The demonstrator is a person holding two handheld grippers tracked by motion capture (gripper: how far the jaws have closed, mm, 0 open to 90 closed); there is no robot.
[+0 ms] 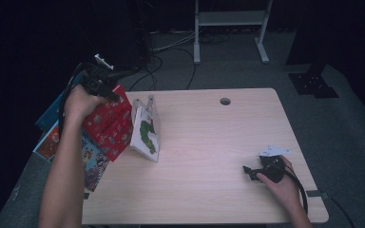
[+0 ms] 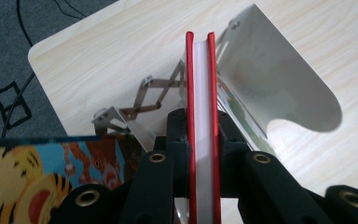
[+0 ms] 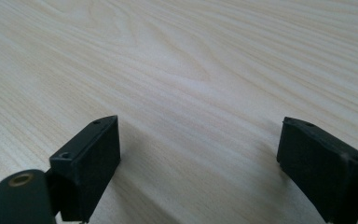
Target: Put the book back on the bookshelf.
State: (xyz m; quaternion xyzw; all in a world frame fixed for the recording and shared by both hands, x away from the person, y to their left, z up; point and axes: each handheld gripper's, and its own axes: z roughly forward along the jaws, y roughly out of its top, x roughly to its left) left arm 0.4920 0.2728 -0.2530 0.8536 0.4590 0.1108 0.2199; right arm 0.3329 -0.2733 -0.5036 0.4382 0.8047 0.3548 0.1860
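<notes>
A red hardcover book hangs tilted over the table's left edge, with my left gripper shut on its top edge. In the left gripper view the red book shows edge-on, white pages between red covers, clamped between the black jaws of the left gripper. Just beyond it stands a metal extendable book rack. A white picture book with a green caterpillar leans in that rack. My right gripper rests on the table at the right, open, with bare wood between its jaws.
Colourful picture books lie stacked at the table's left edge, one with a tiger cover. The wooden table has a cable hole at the back. Cables and a white frame sit on the grey floor behind.
</notes>
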